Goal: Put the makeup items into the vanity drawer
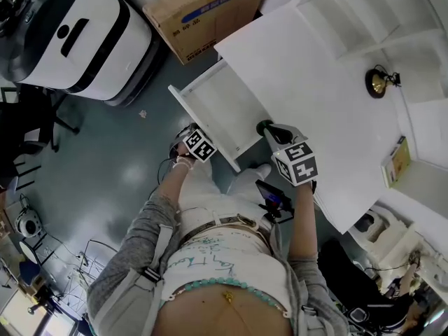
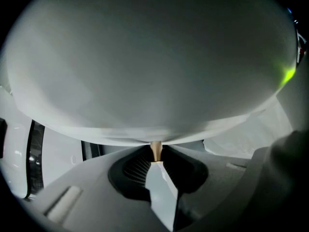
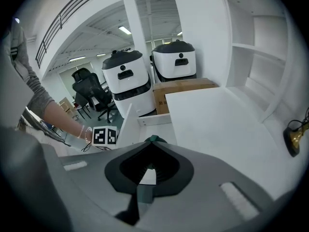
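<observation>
The white vanity's drawer (image 1: 241, 135) stands pulled out at the table's left end, and its bare bottom shows. My left gripper (image 1: 201, 145) sits at the outside of the drawer front. In the left gripper view its jaws (image 2: 156, 154) are shut on a small tan knob (image 2: 156, 150) under the white front panel. My right gripper (image 1: 271, 131) hangs over the table edge beside the drawer, shut on a small dark green makeup item (image 1: 264, 126). That green item (image 3: 153, 139) pokes out at the jaw tips in the right gripper view, most of it hidden.
A gold ornament (image 1: 379, 82) and a yellow box (image 1: 397, 161) lie on the white tabletop (image 1: 315, 82) to the right. Shelves rise behind. A cardboard box (image 1: 210, 9) and white machines (image 1: 77, 37) stand on the floor beyond the drawer. My legs are below the table edge.
</observation>
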A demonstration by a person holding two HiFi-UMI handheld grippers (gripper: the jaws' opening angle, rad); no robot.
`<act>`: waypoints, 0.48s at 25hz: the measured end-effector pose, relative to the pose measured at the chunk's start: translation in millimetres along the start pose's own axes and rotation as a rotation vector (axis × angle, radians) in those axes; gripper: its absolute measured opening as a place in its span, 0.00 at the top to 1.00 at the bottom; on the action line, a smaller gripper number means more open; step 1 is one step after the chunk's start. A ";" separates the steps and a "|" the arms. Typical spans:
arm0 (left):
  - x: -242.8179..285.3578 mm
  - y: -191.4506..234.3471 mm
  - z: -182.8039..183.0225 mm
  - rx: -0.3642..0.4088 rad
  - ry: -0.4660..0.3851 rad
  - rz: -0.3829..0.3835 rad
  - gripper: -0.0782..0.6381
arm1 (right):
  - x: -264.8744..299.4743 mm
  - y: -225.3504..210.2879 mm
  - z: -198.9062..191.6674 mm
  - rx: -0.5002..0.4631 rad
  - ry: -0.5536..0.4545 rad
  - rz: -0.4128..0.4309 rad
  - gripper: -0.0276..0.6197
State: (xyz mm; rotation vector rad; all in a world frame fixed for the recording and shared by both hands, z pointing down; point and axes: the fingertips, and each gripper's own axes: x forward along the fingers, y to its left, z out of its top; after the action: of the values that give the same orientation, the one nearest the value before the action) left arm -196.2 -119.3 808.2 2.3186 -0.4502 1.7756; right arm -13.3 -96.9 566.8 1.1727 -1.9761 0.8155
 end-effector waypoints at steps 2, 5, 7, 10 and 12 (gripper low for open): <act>0.3 0.2 0.3 -0.001 0.000 -0.002 0.78 | 5.7 0.3 3.0 -0.010 0.005 0.011 0.91; 0.3 0.4 -0.3 0.001 0.002 -0.003 0.78 | 13.9 1.3 6.0 -0.023 0.013 0.026 0.91; 0.1 0.5 -0.7 0.001 0.000 -0.003 0.78 | 19.3 2.5 7.5 -0.030 0.017 0.035 0.91; -0.4 0.3 -0.3 0.000 0.001 -0.003 0.78 | 27.9 3.5 10.0 -0.048 0.024 0.046 0.91; 0.0 0.6 -0.5 0.001 0.003 -0.004 0.78 | 35.7 4.7 11.0 -0.068 0.032 0.055 0.91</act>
State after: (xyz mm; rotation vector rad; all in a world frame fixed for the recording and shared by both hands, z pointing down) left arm -196.9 -119.7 808.3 2.3157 -0.4445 1.7771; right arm -32.8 -120.5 588.6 1.0639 -2.0014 0.7843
